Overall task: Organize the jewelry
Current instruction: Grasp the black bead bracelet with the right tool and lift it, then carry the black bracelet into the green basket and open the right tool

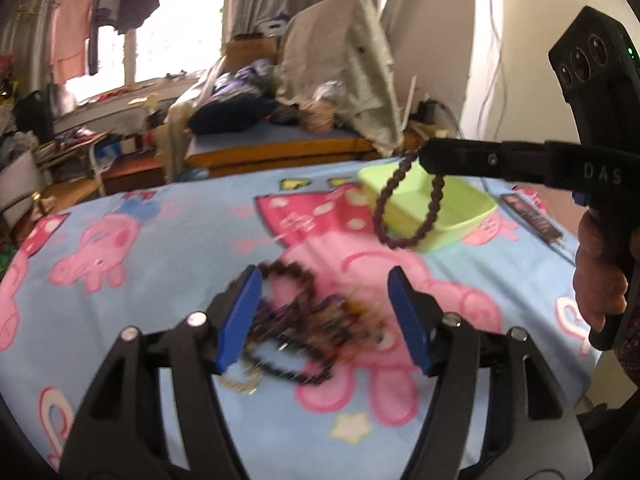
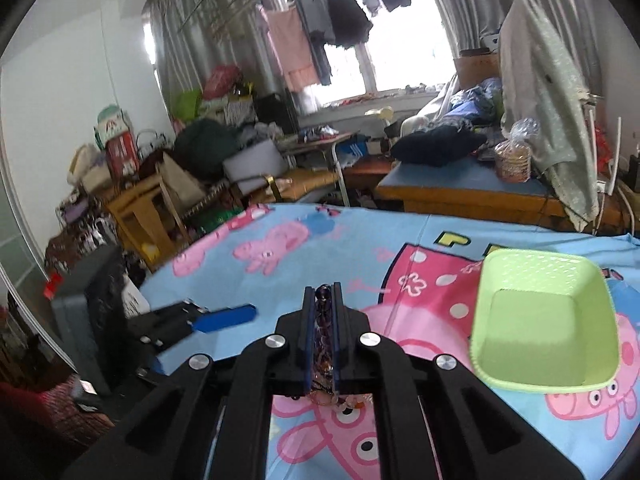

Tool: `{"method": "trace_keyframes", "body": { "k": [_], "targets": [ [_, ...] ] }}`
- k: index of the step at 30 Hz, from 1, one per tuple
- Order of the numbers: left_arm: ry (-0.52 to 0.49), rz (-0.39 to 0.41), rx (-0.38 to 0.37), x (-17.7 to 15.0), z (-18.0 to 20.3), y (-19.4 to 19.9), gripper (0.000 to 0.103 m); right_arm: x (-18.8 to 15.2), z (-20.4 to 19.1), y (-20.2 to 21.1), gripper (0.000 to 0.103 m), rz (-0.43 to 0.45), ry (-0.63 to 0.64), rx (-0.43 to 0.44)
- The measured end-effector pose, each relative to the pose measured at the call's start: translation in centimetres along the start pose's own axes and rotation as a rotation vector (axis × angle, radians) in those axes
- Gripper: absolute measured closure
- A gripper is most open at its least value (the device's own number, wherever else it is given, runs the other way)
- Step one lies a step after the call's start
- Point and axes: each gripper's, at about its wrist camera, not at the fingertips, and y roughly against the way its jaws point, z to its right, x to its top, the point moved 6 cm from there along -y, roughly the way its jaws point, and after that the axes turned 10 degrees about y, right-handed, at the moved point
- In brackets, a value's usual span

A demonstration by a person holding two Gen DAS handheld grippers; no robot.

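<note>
My left gripper [image 1: 324, 312] is open, its blue pads either side of a blurred pile of dark bead bracelets and chains [image 1: 304, 332] on the cartoon-pig blanket. My right gripper [image 1: 424, 156] is shut on a dark purple bead bracelet [image 1: 404, 216] that hangs in a loop in front of the light green basket [image 1: 460, 208]. In the right wrist view the right gripper [image 2: 323, 292] has its jaws closed on beads [image 2: 323, 332], and the basket [image 2: 544, 320] sits empty to its right. A blue pad of the left gripper [image 2: 228, 316] shows at the left.
The blue and pink blanket [image 1: 140, 312] covers the work surface. A dark flat object [image 1: 532, 216] lies right of the basket. Behind are a cluttered bench with clothes [image 2: 460, 176], a wooden stool [image 2: 140, 208] and hanging laundry.
</note>
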Motion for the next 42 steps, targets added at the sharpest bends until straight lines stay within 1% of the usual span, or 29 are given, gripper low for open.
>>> {"method": "trace_keyframes", "body": {
  "k": [2, 5, 9, 12, 14, 15, 16, 17, 19, 21, 25, 27, 30, 32, 33, 34, 35, 36, 38, 39, 40, 42],
  "targets": [
    [-0.013, 0.006, -0.027, 0.6, 1.2, -0.4, 0.040, 0.6, 0.2, 1.1, 0.103, 0.022, -0.001, -0.007],
    [-0.025, 0.006, -0.108, 1.8, 3.7, -1.1, 0.040, 1.0, 0.3, 2.5, 0.103, 0.044, 0.008, -0.023],
    [-0.023, 0.006, -0.186, 2.9, 6.1, -2.3, 0.040, 0.7, 0.5, 3.4, 0.103, 0.056, 0.008, -0.036],
    [-0.015, 0.011, -0.237, 3.5, 7.6, -2.9, 0.040, 0.1, 1.4, 4.1, 0.103, 0.063, -0.006, -0.051],
    [-0.040, 0.015, -0.265, 3.7, 8.9, -3.3, 0.050, -0.3, 2.3, 4.6, 0.103, 0.068, -0.020, -0.064],
    [-0.059, 0.010, -0.293, 3.8, 9.9, -3.7, 0.065, -0.4, 2.6, 4.8, 0.103, 0.070, -0.023, -0.070],
    [-0.073, 0.007, -0.314, 3.9, 10.7, -4.2, 0.084, -0.5, 3.2, 5.1, 0.103, 0.074, -0.028, -0.079],
    [-0.085, 0.004, -0.326, 4.1, 11.3, -4.7, 0.089, -0.6, 3.8, 5.4, 0.103, 0.079, -0.033, -0.092],
    [-0.106, 0.001, -0.332, 4.4, 12.6, -5.7, 0.089, -0.9, 5.2, 5.9, 0.103, 0.089, -0.043, -0.122],
    [-0.122, -0.010, -0.331, 4.8, 13.7, -7.1, 0.089, -1.3, 7.4, 6.2, 0.103, 0.097, -0.058, -0.176],
    [-0.154, -0.044, -0.288, 5.8, 14.8, -10.8, 0.090, -2.7, 12.3, 5.6, 0.103, 0.079, -0.131, -0.244],
    [-0.183, -0.076, -0.264, 6.0, 15.3, -13.1, 0.090, -4.0, 14.5, 4.7, 0.103, 0.059, -0.177, -0.266],
    [-0.224, -0.141, -0.226, 5.1, 15.8, -16.1, 0.089, -5.6, 16.3, 3.7, 0.103, 0.039, -0.217, -0.287],
    [-0.232, -0.178, -0.202, 4.5, 15.7, -17.8, 0.089, -6.8, 17.2, 2.9, 0.103, 0.022, -0.236, -0.306],
    [-0.227, -0.215, -0.178, 3.9, 15.5, -18.7, 0.079, -7.6, 17.8, 2.4, 0.103, 0.014, -0.255, -0.312],
    [-0.214, -0.245, -0.155, 3.5, 15.1, -19.3, 0.066, -8.0, 18.3, 2.1, 0.103, 0.012, -0.270, -0.313],
    [-0.200, -0.259, -0.145, 3.3, 14.8, -19.4, 0.063, -8.7, 18.7, 1.8, 0.103, 0.004, -0.292, -0.312],
    [-0.183, -0.262, -0.151, 3.2, 14.5, -19.2, 0.063, -9.2, 18.9, 1.6, 0.103, 0.010, -0.316, -0.291],
    [-0.174, -0.243, -0.170, 3.7, 13.9, -17.7, 0.062, -9.7, 19.0, 1.9, 0.103, 0.038, -0.370, -0.250],
    [-0.167, -0.231, -0.169, 4.1, 13.4, -16.8, 0.057, -9.8, 19.0, 2.2, 0.103, 0.051, -0.399, -0.239],
    [-0.153, -0.209, -0.173, 4.7, 12.7, -15.6, 0.054, -9.5, 18.7, 2.7, 0.103, 0.067, -0.417, -0.222],
    [-0.104, -0.142, -0.184, 6.4, 10.4, -12.4, 0.054, -8.7, 17.5, 3.9, 0.103, 0.113, -0.419, -0.191]
  ]
}}
